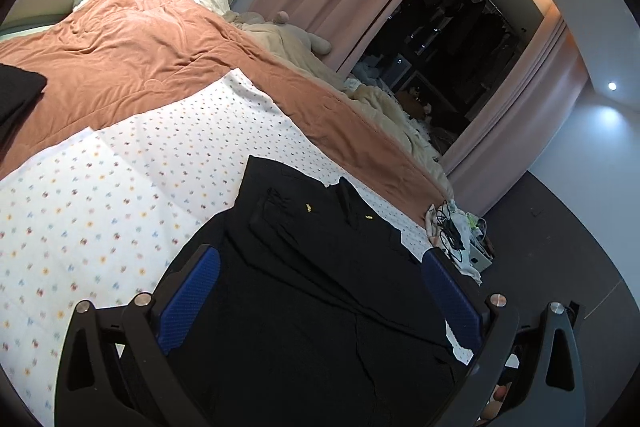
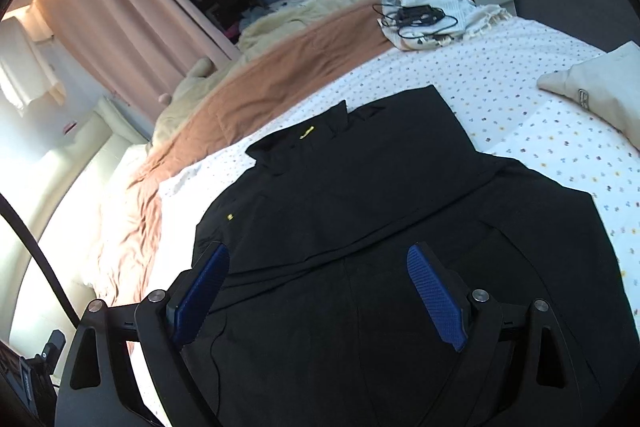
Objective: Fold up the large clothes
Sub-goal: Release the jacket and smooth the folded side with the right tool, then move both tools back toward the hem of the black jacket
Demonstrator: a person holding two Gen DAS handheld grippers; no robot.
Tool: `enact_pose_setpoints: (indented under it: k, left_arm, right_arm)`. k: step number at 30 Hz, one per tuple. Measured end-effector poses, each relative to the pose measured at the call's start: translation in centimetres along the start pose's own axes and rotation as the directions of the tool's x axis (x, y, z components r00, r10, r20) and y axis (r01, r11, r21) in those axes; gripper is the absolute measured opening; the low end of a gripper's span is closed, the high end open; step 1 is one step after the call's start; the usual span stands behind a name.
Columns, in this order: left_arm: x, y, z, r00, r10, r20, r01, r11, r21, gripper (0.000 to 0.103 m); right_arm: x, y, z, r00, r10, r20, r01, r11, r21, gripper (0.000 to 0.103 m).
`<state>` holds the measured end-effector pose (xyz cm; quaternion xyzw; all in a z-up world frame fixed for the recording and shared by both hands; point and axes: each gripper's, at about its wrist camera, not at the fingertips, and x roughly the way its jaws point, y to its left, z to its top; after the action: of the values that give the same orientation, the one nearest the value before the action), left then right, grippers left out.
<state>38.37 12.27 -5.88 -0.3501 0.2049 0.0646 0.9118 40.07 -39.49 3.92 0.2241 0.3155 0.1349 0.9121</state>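
Above black garment (image 2: pixel 360 227) on bed, both hand-held grippers, L (image 1: pixel 320 291) & R (image 2: pixel 320 291), hover spread wide, holding nothing.

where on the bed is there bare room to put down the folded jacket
Bare dotted sheet between the black jacket and the orange blanket. Crowded at the far corner, where cables lie on a cloth; a beige bag takes the right edge.

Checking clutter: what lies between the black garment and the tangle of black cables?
Only bare dotted sheet separates the black garment from the cables, seen in the right wrist view.
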Motion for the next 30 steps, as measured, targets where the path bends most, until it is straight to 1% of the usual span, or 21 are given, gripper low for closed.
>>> enact_pose_setpoints:
  k: [4, 7, 9, 12, 15, 19, 23, 25, 30]
  left_arm:
    - [-2.9, -0.2, -1.4, 1.000, -0.003, 0.005, 0.003, 1.000, 0.018, 0.103]
    - [-5.5, -0.8, -2.4, 0.999, 0.020, 0.025, -0.022, 0.997, 0.078, 0.103]
    - [-6.9, -1.3, -3.1, 0.999, 0.031, 0.012, -0.032, 0.991, 0.133, 0.103]
    - [-9.5, -1.2, -4.1, 0.998, 0.065, 0.020, -0.068, 0.982, 0.174, 0.103]
    - [-12.0, -0.7, -4.8, 0.995, 0.093, 0.024, -0.096, 0.976, 0.195, 0.103]
    - [-14.2, -0.2, -5.2, 0.992, 0.123, 0.013, -0.122, 0.968, 0.218, 0.103]
    - [-16.3, -0.2, -5.7, 0.993, 0.116, 0.008, -0.114, 0.966, 0.231, 0.103]
    - [-17.1, -0.2, -6.1, 0.993, 0.117, 0.008, -0.115, 0.964, 0.240, 0.103]
    - [-18.7, -0.1, -7.3, 0.993, 0.121, -0.005, -0.115, 0.957, 0.267, 0.103]
  right_arm:
    - [-2.5, -1.0, -1.8, 1.000, -0.001, -0.003, 0.001, 1.000, 0.014, 0.090]
    - [-5.3, -2.4, -3.2, 1.000, 0.026, 0.006, -0.026, 0.999, 0.022, 0.090]
    - [-6.9, -3.2, -4.3, 0.999, 0.046, 0.005, -0.046, 0.999, 0.027, 0.090]
    - [-9.8, -4.9, -5.5, 0.999, 0.046, 0.007, -0.047, 0.998, 0.039, 0.090]
    - [-13.2, -6.8, -6.2, 0.998, 0.027, 0.065, -0.032, 0.997, 0.073, 0.090]
    - [-17.4, -9.6, -7.9, 0.993, 0.006, 0.116, -0.016, 0.997, 0.079, 0.090]
    - [-19.5, -11.6, -9.7, 0.993, -0.007, 0.120, -0.003, 0.997, 0.083, 0.090]
    - [-20.5, -12.7, -10.4, 0.993, -0.004, 0.120, -0.006, 0.997, 0.082, 0.090]
    - [-22.3, -14.1, -11.6, 0.993, 0.015, 0.114, -0.024, 0.996, 0.081, 0.090]
